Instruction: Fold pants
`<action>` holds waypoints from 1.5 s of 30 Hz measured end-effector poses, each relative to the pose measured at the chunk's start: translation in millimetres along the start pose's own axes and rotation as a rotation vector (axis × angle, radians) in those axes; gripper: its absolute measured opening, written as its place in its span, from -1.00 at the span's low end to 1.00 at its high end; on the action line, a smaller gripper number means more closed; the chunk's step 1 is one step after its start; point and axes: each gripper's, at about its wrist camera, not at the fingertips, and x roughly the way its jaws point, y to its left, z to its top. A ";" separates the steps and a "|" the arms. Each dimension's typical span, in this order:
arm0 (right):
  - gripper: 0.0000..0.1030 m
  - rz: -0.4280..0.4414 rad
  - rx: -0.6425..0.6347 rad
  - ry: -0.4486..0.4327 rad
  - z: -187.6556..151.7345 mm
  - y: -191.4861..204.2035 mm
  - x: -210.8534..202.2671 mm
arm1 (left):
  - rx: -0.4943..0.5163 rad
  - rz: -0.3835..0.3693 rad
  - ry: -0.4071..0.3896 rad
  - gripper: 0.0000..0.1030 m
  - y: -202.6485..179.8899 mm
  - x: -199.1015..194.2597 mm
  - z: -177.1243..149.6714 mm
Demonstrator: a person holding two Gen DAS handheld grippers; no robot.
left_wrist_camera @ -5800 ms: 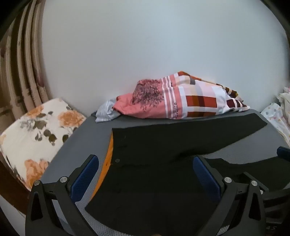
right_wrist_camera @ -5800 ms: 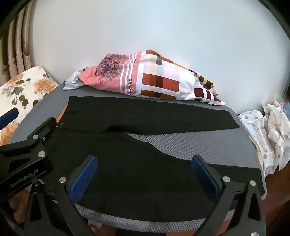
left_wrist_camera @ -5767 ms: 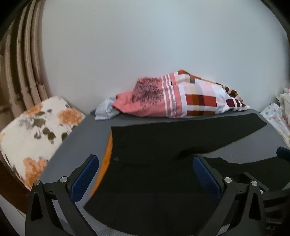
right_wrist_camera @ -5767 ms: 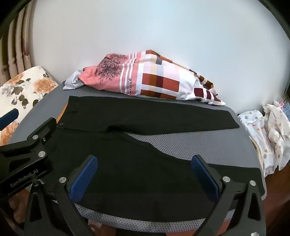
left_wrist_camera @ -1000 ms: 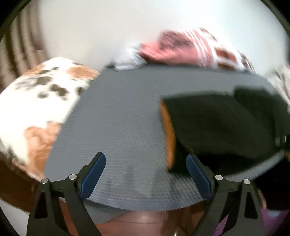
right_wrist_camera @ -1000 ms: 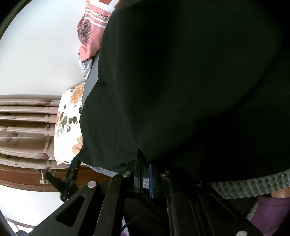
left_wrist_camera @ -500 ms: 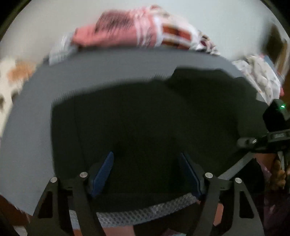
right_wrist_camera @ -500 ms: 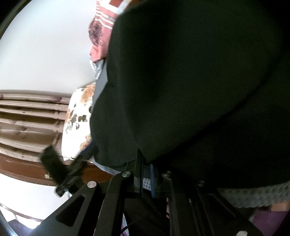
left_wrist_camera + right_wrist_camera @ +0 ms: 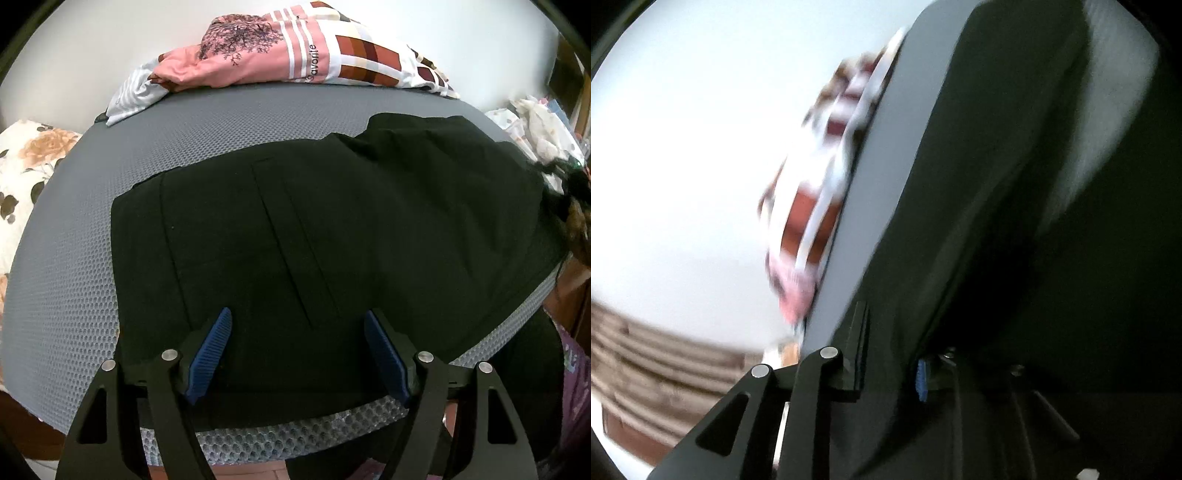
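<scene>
Matt black cloth pants [image 9: 332,229] lie on a table [image 9: 74,266] covered in grey honeycomb-textured mesh. The left claw [image 9: 297,354] is matt black plastic with ribbed blue pads [image 9: 210,349] and shiny metal screws. Behind, a soft printed pink cloth [image 9: 280,55].

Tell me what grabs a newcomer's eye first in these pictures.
The black pants dominate, spread across the middle of the gray mesh table, with the open left tool over their near edge. Behind them, against the white wall, lies a bright pink and plaid bundle of cloth. The right wrist view is blurred, its tool seemingly closed on dark fabric.
</scene>
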 end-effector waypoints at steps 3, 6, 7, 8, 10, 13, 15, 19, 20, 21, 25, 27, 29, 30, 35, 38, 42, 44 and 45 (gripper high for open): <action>-0.61 -0.037 0.037 -0.045 40.1 -12.8 -10.7 | 0.013 0.008 -0.001 0.48 -2.8 0.0 -1.6; -0.90 -0.137 0.008 -0.052 60.9 -8.0 -21.1 | 0.026 0.010 -0.003 0.49 -3.8 -0.1 -1.9; -0.91 -0.148 -0.006 -0.043 61.5 -4.5 -26.1 | 0.026 0.008 -0.004 0.49 -3.7 -0.4 -2.1; -0.91 -0.164 -0.049 -0.050 59.1 5.2 -35.9 | 0.028 0.007 -0.004 0.49 -3.5 -0.5 -2.3; -0.91 -0.176 -0.115 -0.069 56.9 15.6 -60.9 | 0.038 0.007 -0.004 0.49 -3.4 -0.9 -2.9; -0.92 -0.186 -0.128 -0.104 41.0 15.9 -106.3 | 0.040 0.001 0.001 0.50 -2.3 -0.9 -2.2; -0.92 -0.201 -0.093 -0.099 25.9 0.1 -126.1 | 0.049 -0.001 0.007 0.50 -2.4 -1.0 -2.0; -0.92 -0.214 0.020 -0.069 -11.0 -52.9 -150.9 | 0.066 -0.008 0.008 0.53 -0.6 -1.1 -2.9; -0.92 -0.184 0.049 -0.074 -14.6 -63.2 -153.0 | 0.072 -0.007 0.008 0.53 -0.9 -0.9 -3.0; -0.92 -0.138 0.075 -0.077 -17.5 -70.0 -153.9 | 0.070 -0.008 0.008 0.54 -0.5 -0.7 -3.0; -0.85 -0.008 0.197 -0.165 -18.2 -97.7 -174.0 | 0.071 -0.003 0.014 0.54 -1.2 -0.2 -1.7; -0.85 0.000 0.208 -0.196 -17.0 -104.2 -185.4 | 0.073 -0.001 0.011 0.55 -0.9 0.1 -2.4; -0.85 0.003 0.225 -0.220 -15.8 -108.7 -191.6 | 0.075 0.004 0.006 0.57 -2.1 0.7 -3.0; -0.86 -0.004 0.223 -0.232 -15.1 -109.8 -195.2 | 0.075 0.005 0.005 0.58 -2.5 0.8 -3.3; -0.92 -0.086 0.179 -0.246 -8.6 -101.7 -207.6 | 0.079 0.003 0.005 0.59 -2.7 1.4 -4.2; -0.93 -0.105 0.172 -0.238 -12.0 -98.0 -213.7 | 0.084 0.000 0.006 0.59 -2.7 1.4 -4.1; -0.96 -0.063 0.212 -0.223 -10.9 -115.0 -217.6 | 0.091 -0.006 0.002 0.61 -2.5 1.9 -4.4; -0.80 -0.041 0.200 -0.213 -8.2 -111.1 -215.5 | 0.095 -0.010 0.005 0.61 -1.6 2.1 -3.9; -0.78 -0.036 0.219 -0.211 -8.2 -111.5 -215.6 | 0.094 -0.011 0.006 0.61 -1.5 2.2 -3.6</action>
